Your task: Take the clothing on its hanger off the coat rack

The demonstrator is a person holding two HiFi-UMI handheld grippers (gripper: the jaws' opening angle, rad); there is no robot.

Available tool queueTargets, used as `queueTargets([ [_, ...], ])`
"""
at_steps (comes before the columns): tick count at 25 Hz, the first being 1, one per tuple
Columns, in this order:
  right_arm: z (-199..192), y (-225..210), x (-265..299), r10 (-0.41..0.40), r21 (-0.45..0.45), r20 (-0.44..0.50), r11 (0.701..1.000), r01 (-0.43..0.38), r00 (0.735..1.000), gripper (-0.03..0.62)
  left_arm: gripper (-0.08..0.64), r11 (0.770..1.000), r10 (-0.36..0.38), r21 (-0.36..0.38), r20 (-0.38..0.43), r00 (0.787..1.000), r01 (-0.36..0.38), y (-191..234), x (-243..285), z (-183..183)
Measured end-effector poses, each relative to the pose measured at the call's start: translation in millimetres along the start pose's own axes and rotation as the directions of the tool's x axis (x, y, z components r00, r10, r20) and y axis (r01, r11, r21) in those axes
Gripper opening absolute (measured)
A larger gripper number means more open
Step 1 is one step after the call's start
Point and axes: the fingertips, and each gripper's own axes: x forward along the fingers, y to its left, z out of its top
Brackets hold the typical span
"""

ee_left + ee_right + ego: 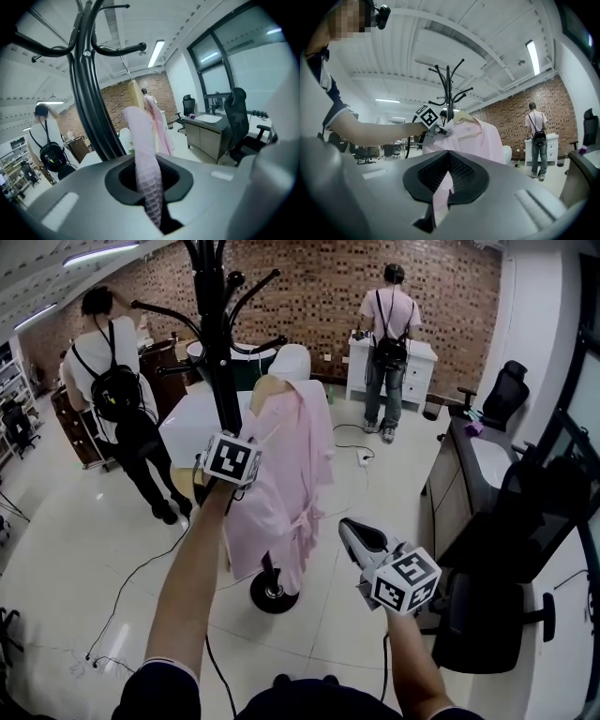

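Note:
A pink garment [286, 474] hangs on a wooden hanger [266, 390] from the black coat rack [220, 343], which stands on a round base [272, 592]. My left gripper [251, 480] is at the garment's left side, shut on a fold of the pink fabric [145, 164] that runs up between its jaws [149, 187]. In the right gripper view the hanger [464, 117] shows above the garment [483, 140], with the left gripper [442, 131] at its shoulder. My right gripper [345, 524] is lower right of the garment, apart from it, shut with nothing held [449, 154].
A person with a black backpack [117, 381] stands left of the rack. Another person [386, 324] stands at a white cabinet by the brick wall. A white table [187, 423] is behind the rack. A desk [469, 465] and black office chairs [497, 615] fill the right. Cables [141, 568] lie on the floor.

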Motion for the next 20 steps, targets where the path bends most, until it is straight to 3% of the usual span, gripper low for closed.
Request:
queueTargets([
  [11,-0.5,-4.9,-4.5,-0.011,0.004,0.004,1.0,0.011,1.0,0.002,0.027,0.999,-0.042,0.001,-0.016,0.999,0.042,-3.2,-0.9,7.4],
  [20,0.3,-19.6,-18.3,-0.048,0.015,0.019,0.999,0.048,0.999,0.002,0.028,0.998,-0.061,0.013,-0.023,0.998,0.062,-3.6,11.3,40.0],
])
